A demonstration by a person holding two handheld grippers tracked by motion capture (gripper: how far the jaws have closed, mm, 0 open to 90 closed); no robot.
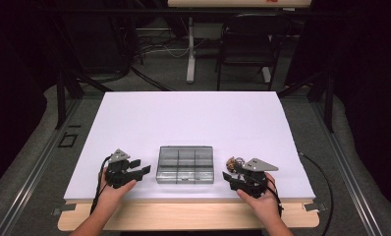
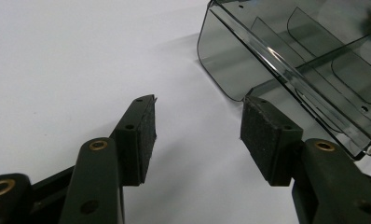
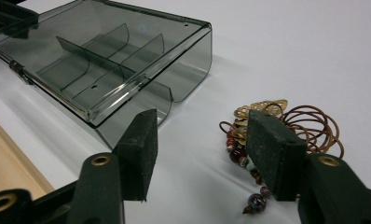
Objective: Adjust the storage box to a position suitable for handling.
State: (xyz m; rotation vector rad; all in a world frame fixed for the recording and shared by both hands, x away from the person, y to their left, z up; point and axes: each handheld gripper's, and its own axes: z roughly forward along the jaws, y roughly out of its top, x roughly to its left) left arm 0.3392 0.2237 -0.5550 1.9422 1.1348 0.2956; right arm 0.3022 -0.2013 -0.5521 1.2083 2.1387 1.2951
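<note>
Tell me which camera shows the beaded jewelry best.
The right gripper view: the beaded jewelry lies close up beside the right gripper, beads and wire coils distinct. The high view shows it as a tiny clump.

The divided box point(image 1: 185, 164) is smoky grey and see-through. The jewellery point(image 3: 267, 126) mixes gold, copper-brown wire and dark red and blue beads. The table point(image 1: 183, 118) is plain white.
</note>
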